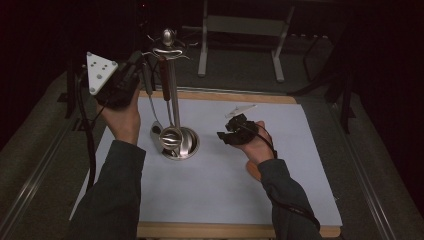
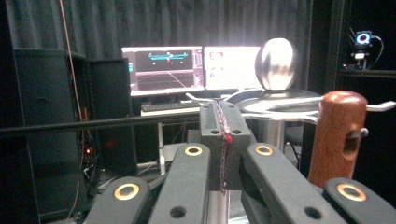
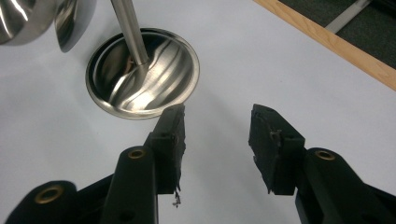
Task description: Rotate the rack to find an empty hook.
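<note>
Table [image 1: 300, 150]: white-topped, carries the utensil stand [image 1: 172, 95] left of centre.
Utensil stand: upright, so its ladle [image 1: 170, 137] hangs clear above the base.
Left gripper [image 1: 135, 62]: raised beside the stand's top, jaws pressed together, holding nothing.
Right gripper [image 3: 215, 122]: low, right of the base, jaws spread, empty, likely waiting.

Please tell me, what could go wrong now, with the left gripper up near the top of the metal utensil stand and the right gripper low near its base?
1. The left gripper, shut with nothing visible between its pads, is close to the wooden handle hanging from the stand. A sideways move could knock it and set the hanging ladle swinging.
2. The stand is tall on a small round base. The right gripper is open beside it, not holding it, so a push on top might tip it.
</note>
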Demonstrator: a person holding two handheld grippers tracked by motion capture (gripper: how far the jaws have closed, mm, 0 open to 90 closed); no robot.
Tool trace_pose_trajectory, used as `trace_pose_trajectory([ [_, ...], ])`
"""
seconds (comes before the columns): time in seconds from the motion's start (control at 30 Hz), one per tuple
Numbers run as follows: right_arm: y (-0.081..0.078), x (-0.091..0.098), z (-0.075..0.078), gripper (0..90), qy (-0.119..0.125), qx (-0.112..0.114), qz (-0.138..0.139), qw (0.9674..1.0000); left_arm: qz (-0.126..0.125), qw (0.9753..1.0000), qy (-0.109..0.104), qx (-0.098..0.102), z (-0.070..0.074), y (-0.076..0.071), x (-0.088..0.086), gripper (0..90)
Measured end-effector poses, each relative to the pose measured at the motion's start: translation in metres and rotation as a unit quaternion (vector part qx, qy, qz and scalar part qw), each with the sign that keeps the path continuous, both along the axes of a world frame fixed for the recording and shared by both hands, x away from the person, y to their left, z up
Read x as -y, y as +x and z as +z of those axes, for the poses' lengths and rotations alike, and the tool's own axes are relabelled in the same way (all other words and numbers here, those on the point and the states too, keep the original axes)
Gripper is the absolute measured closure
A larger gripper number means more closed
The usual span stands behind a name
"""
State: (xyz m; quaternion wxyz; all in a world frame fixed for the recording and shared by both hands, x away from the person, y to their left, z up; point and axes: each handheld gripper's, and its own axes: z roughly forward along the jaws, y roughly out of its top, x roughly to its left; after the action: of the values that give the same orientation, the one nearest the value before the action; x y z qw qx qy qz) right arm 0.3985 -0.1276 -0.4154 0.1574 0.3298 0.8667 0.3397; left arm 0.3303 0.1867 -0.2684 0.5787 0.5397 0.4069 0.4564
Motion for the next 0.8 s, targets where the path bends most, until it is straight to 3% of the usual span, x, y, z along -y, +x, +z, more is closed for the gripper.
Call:
trace_pose_trajectory([
  [0.8, 0.000, 0.005, -0.001, 55.6, -0.006, -0.001, -0.003, 1.0000, 0.007, 0.9992, -0.015, -0.035, 0.010, 0.025, -0.006, 90.0],
])
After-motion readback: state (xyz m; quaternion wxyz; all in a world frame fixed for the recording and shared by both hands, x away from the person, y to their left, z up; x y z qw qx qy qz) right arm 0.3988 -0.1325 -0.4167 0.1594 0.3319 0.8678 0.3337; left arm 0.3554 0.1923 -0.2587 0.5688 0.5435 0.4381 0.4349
